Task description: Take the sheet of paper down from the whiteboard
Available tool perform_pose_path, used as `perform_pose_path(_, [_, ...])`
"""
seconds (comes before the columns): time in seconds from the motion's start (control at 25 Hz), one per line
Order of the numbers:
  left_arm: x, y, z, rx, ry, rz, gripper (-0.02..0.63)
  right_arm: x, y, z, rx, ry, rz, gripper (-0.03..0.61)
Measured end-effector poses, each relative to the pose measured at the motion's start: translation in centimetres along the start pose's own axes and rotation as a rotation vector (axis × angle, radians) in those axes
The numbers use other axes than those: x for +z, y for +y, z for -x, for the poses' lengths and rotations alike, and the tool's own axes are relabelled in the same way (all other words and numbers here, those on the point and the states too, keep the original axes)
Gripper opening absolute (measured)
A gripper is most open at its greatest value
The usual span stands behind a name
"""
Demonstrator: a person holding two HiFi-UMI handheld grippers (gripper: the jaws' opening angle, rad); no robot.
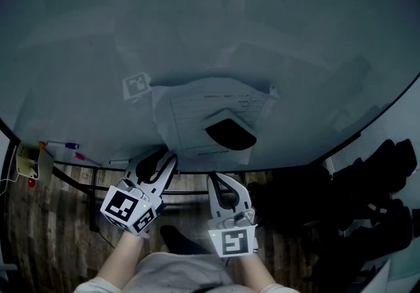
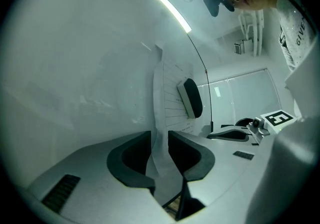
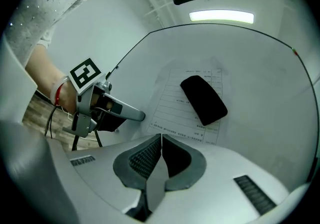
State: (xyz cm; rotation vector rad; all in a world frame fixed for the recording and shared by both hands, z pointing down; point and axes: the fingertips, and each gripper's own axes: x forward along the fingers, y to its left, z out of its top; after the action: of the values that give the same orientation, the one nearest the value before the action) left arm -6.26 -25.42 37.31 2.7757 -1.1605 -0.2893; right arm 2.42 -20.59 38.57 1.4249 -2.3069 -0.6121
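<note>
Closest to me, my left gripper (image 1: 159,155) has its fingers narrowly apart with the sheet's near left corner between them, not clearly pinched. My right gripper (image 1: 222,180) is closed on nothing just near of the sheet. On the whiteboard (image 1: 197,23), the sheet of paper (image 1: 193,118) hangs under a black eraser (image 1: 230,131). I judge 0 steps done: gripping and pulling it free remain.

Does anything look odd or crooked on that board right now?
Yes: the sheet of paper does not lie flat. One edge curls off the whiteboard into the left gripper's parted jaws, while a black block pins the rest.
</note>
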Motion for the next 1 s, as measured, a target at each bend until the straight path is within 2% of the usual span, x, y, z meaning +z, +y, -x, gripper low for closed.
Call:
perform_pose_path(0.2, [0.3, -0.1, -0.5, 0.003, 0.015, 0.006, 0.107, 1.5, -1.0, 0.5, -0.049, -0.006, 0.117, 0.02])
perform_pose_path(0.44, [0.0, -0.2, -0.6, 0.008, 0.026, 0.019, 0.109, 5.4, -3.0, 1.2, -0.161, -0.054, 0.409, 0.023])
perform_pose_path(0.48, [0.0, -0.2, -0.7, 0.008, 0.025, 0.021, 0.109, 5.7, -3.2, 1.2, -0.167, -0.051, 0.443, 0.038])
perform_pose_path(0.56, [0.1, -0.2, -0.7, 0.008, 0.024, 0.022, 0.109, 6.3, -3.7, 1.0, -0.175, -0.042, 0.501, 0.158])
perform_pose_path(0.64, [0.1, -0.2, -0.7, 0.008, 0.026, 0.023, 0.109, 6.8, -4.3, 0.8, -0.193, -0.031, 0.55, 0.171])
perform_pose_path(0.8, [0.1, -0.2, -0.6, 0.01, 0.023, 0.029, 0.109, 7.3, -5.1, -0.1, -0.22, 0.008, 0.644, 0.247])
perform_pose_path(1.0, [0.1, 0.0, -0.5, 0.013, 0.022, 0.035, 0.109, 7.3, -5.5, -1.0, -0.21, 0.042, 0.685, 0.27])
